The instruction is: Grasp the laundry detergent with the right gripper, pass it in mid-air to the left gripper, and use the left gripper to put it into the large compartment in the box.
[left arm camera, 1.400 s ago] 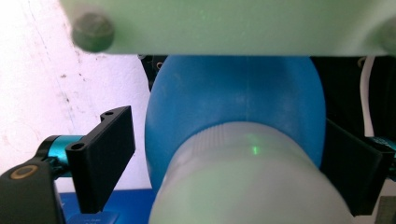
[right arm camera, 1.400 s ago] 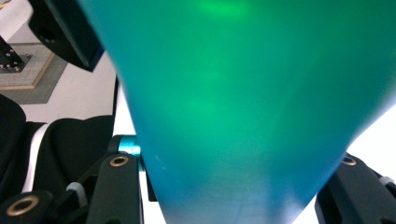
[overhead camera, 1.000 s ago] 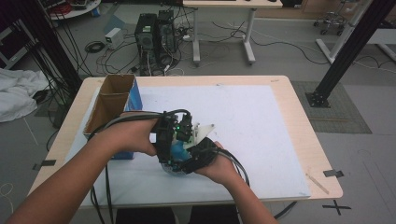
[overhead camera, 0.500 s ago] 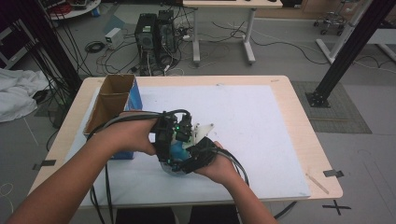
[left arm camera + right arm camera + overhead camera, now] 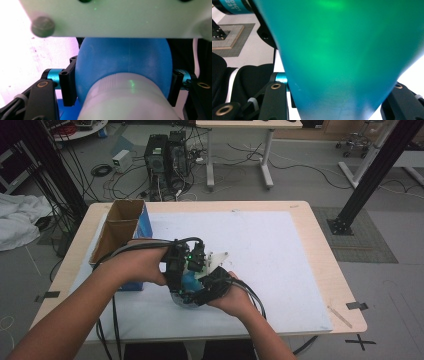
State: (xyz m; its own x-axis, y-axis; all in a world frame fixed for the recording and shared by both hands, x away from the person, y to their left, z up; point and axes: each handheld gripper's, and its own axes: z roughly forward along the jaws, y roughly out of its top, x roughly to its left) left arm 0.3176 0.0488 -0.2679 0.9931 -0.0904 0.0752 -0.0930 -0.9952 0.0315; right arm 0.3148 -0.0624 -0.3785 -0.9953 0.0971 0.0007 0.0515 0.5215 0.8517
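Wooden table [image 5: 320,265] covered by white sheet [image 5: 270,250]; open cardboard box [image 5: 117,230] with blue side stands at its left edge

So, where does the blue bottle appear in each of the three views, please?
High view: the blue bottle is at lower centre, between the two grippers, mostly hidden by them.
Left gripper view: it is in the centre, blue body between the black jaws, a white ribbed part nearest the camera.
Right gripper view: it is very close, a teal surface across the centre, between the jaws.
Shared landmark: the white table sheet.
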